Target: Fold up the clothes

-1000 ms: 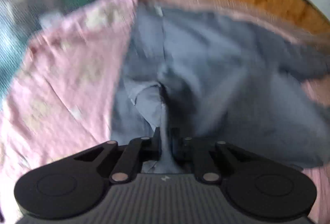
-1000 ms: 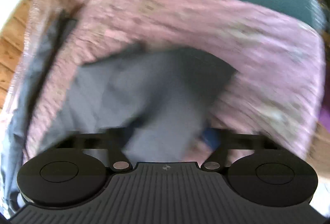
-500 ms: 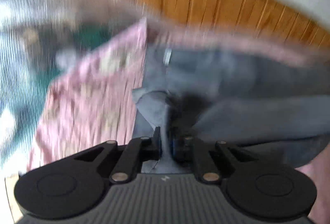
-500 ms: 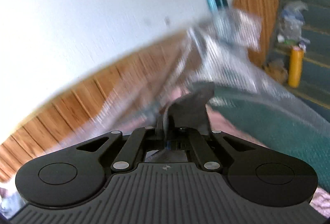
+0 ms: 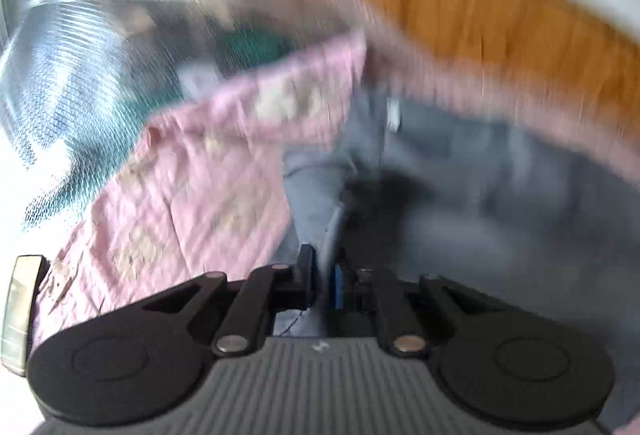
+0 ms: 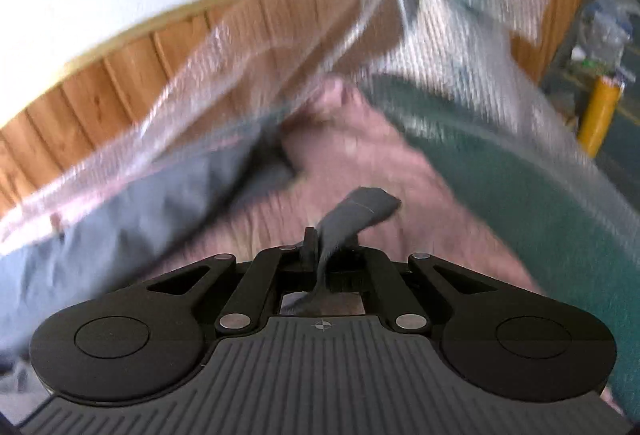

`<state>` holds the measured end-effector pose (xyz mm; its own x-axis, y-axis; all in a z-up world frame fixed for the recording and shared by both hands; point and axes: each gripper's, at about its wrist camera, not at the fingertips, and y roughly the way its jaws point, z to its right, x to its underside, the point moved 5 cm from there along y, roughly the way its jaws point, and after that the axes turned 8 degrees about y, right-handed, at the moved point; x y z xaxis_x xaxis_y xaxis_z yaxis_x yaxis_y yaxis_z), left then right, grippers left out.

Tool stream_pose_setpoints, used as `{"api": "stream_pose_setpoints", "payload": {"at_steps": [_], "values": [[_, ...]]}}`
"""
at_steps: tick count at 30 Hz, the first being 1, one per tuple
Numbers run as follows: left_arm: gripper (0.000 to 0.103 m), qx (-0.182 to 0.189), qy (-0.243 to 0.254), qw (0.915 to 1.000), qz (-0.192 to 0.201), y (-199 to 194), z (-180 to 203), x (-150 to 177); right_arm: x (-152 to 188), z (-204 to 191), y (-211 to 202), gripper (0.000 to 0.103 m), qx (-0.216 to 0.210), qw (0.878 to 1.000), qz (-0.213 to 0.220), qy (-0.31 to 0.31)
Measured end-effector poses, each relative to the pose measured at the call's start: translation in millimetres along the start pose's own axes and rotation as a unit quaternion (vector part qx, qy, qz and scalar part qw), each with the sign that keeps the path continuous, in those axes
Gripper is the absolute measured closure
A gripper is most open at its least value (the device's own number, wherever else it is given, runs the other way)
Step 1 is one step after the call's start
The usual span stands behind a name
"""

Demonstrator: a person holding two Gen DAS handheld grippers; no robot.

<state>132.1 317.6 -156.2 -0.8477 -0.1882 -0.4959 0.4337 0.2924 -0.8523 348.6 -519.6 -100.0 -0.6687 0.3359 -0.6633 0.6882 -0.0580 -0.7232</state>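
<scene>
- Closest in the left wrist view, the left gripper (image 5: 323, 281) is pinching a fold of the grey garment (image 5: 460, 203), its jaws nearly together with only cloth between them.
- Closest in the right wrist view, the right gripper (image 6: 327, 249) is likewise clamping a corner of the same grey garment (image 6: 132, 211), and a small tuft of cloth is poking up past the jaws.
- Just beyond both tools, the grey garment is lying spread over a pink patterned sheet (image 5: 192, 203), with most of its body sagging between the two held points.
- Further out, a clear plastic cover (image 6: 452, 47) is lying over a green surface (image 6: 520, 203) beside the pink sheet.
- At the back, a wood-panelled wall (image 5: 500, 19) is rising under pale plaster; a yellow post (image 6: 600, 115) is standing at far right.
- Both views are blurring, so the exact garment edges are hard to read.
- Risk, as I judge it: each grip is catching only a thin bit of fabric, so a quick pull could slip a corner free and the fold would be landing crooked or bunching.
- The trailing cloth could also be dragging the pink sheet or snagging the plastic.
</scene>
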Motion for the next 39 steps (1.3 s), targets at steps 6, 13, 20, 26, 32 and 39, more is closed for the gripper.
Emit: {"api": "stream_pose_setpoints", "payload": {"at_steps": [6,13,20,26,32,39], "values": [[0.063,-0.067,0.131,0.9799,-0.134,34,40,44,37,13,82,0.101,0.089,0.988,-0.098,-0.080],[0.028,-0.050,0.076,0.9912,-0.096,-60,20,37,39,-11,-25,0.011,0.010,0.989,-0.033,-0.141],[0.028,-0.004,0.172,0.9842,-0.042,-111,67,57,92,-49,-117,0.009,-0.064,0.973,-0.030,-0.221],[0.025,0.120,0.290,0.9490,0.029,-166,134,93,171,-115,-172,0.009,-0.146,0.938,-0.064,-0.309],[0.022,0.121,0.350,0.9265,0.067,-190,151,124,208,-144,-225,0.006,-0.184,0.934,-0.076,-0.297],[0.018,0.123,0.311,0.9419,0.035,-174,118,142,212,-75,-215,0.005,-0.126,0.974,-0.129,-0.135]]}}
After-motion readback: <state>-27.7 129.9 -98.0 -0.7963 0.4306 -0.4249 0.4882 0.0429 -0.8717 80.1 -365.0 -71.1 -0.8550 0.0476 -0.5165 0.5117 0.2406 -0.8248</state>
